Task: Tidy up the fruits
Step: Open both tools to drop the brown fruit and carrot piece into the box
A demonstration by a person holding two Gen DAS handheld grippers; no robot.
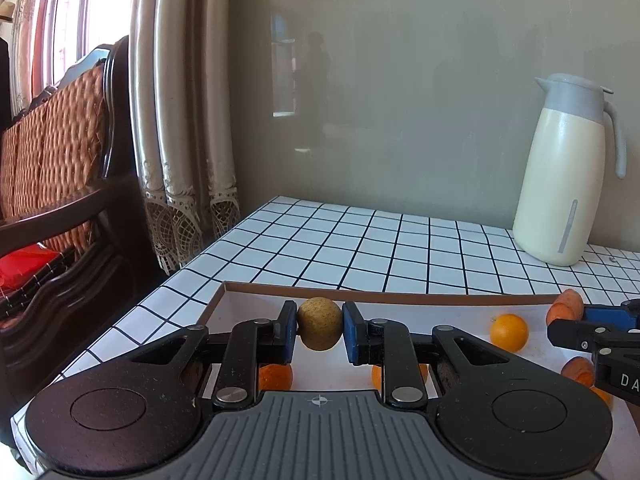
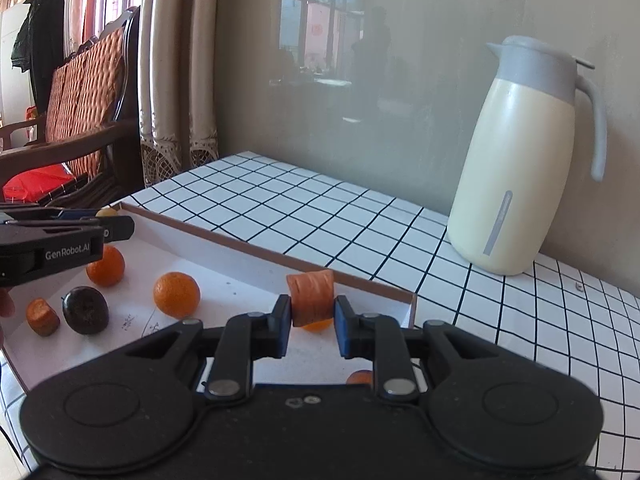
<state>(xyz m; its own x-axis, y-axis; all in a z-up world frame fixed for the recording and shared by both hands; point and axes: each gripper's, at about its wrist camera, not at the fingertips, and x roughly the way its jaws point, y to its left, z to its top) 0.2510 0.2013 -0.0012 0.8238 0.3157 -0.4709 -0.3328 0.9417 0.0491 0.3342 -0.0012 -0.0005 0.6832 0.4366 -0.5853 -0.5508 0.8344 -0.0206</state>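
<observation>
Now the left gripper [image 1: 320,330] clamps a brownish round fruit [image 1: 320,323] above the shallow box's [image 1: 304,290] far rim; the right gripper [image 2: 312,322] pinches a carrot chunk [image 2: 311,298] near the right corner, with bare checkered tabletop [image 2: 320,216] beyond.

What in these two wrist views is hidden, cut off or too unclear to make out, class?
- Left wrist view: two oranges half hidden behind the left gripper.
- Left wrist view: right gripper cut off by the right edge.
- Right wrist view: orange fruit mostly hidden behind the right gripper's fingers.
- Right wrist view: marks on the tray floor too small to read.
</observation>
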